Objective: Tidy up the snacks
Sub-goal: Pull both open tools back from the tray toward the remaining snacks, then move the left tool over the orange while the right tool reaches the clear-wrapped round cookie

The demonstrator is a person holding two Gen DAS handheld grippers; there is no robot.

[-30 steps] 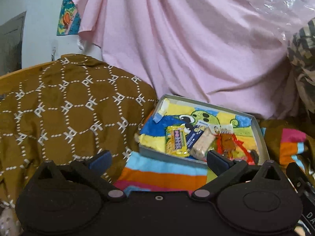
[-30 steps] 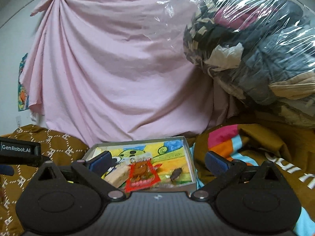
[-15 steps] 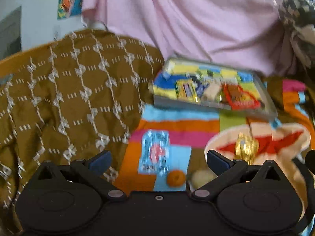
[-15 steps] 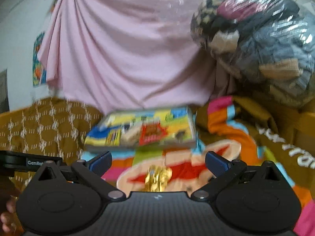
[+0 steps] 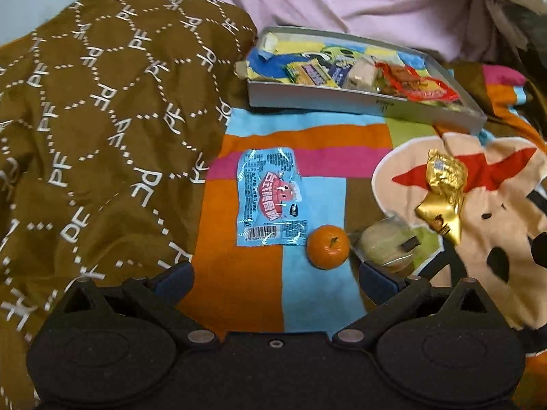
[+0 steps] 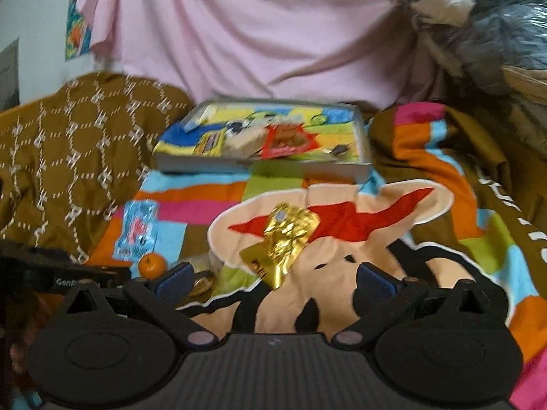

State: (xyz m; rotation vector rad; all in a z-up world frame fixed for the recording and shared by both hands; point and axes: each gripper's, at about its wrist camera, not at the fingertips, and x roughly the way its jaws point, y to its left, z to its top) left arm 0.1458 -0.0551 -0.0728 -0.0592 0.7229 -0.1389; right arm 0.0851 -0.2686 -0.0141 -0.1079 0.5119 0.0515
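Box [image 5: 362, 100]: far edge of blanket [image 5: 246, 294]; already holds several wrapped snacks.
Loose on blanket, nearer: blue packet [image 5: 268, 196]; orange [image 5: 327, 246] touching its near corner; pale wrapped cake [image 5: 388, 244] just beside orange; gold pouch [image 5: 442, 193] further right.
Left gripper [image 5: 275, 278]: fingers spread, empty, hovering near orange.
Right gripper [image 6: 273, 278]: fingers spread, empty, facing gold pouch.
Step, judged: collecting leftovers. Next: lower onto one snack, pinch gently, carry to box.
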